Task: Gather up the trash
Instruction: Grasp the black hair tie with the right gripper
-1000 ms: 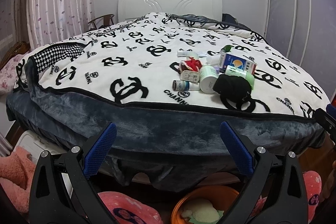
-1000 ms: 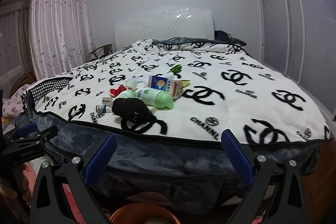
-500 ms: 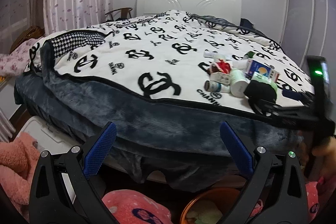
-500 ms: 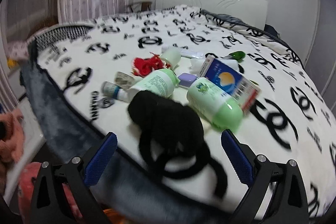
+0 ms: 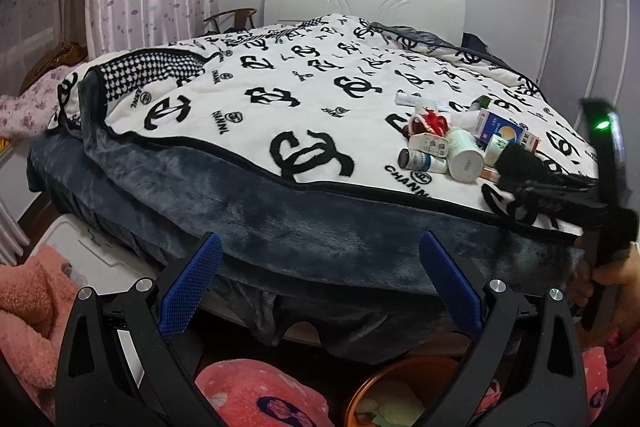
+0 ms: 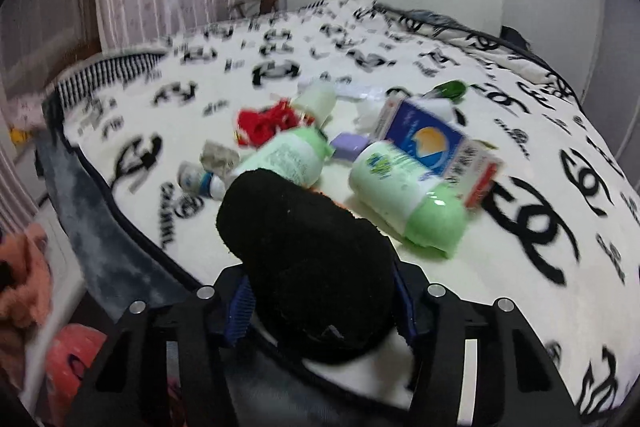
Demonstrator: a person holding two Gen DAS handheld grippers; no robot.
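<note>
While the left hand-held gripper [image 5: 318, 285] hangs low in front of the bed [image 5: 280, 219] with its two blue-padded fingers [image 5: 188, 287] wide apart and nothing between them, the right hand-held gripper [image 6: 320, 303] has its fingers pressed against both sides of a black fuzzy cloth item [image 6: 308, 267] at the near edge of the bed. This black item lies on the white blanket [image 6: 460, 267] with black logo print, and it is the nearest piece of a small heap of trash. Just behind it are two pale green bottles lying on their sides [image 6: 404, 195], a blue and white carton [image 6: 432, 147], a red crumpled piece [image 6: 264, 121], a small purple object [image 6: 348, 145] and a small tube [image 6: 200, 181]. The right wrist view is blurred, so finer details of the heap cannot be read. In the left wrist view, an orange bin [image 5: 404, 391] stands on the floor below the bed edge, with some light-coloured things inside.
</note>
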